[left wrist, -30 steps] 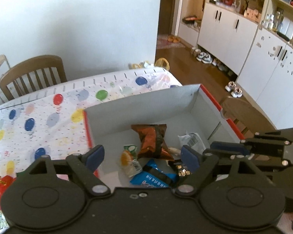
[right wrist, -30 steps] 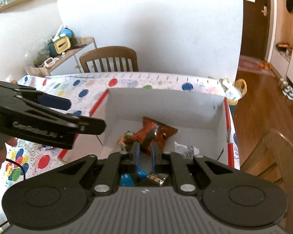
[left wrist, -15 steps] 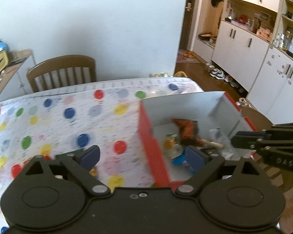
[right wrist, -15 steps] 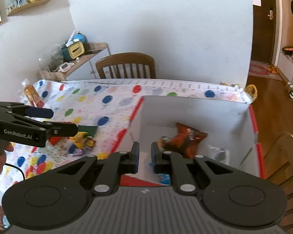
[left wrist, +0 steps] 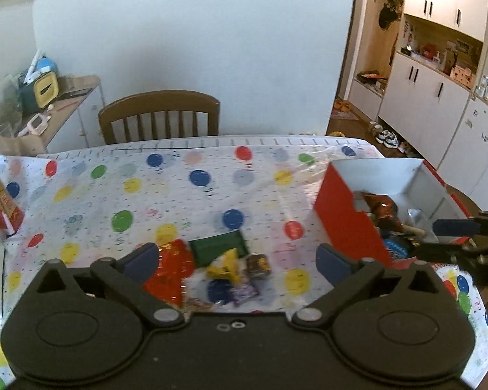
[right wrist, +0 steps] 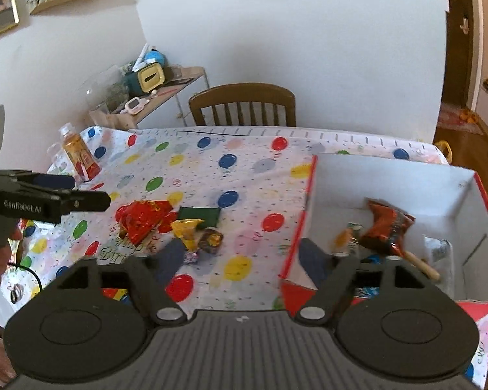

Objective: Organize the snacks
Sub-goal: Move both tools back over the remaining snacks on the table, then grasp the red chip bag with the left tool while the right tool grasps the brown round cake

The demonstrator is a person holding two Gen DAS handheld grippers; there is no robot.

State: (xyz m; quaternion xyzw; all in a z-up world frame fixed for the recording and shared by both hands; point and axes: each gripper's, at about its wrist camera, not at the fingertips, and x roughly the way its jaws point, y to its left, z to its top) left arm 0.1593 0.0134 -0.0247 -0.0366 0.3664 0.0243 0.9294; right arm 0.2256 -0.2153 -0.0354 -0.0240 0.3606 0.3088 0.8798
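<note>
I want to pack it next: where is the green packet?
The green packet lies on the table, left of the box, between red bag and yellow wrapper.

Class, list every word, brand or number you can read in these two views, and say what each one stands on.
"GenRobot.AI": white letters on the side of the black left gripper.
"Bir...": gold script on the balloon-print tablecloth, partly hidden; the rest is unreadable.
Red label on the orange drink bottle: too blurred to read.
Wrappers of the loose snack pile and of the packets in the red-and-white cardboard box: too small or blurred.
</note>
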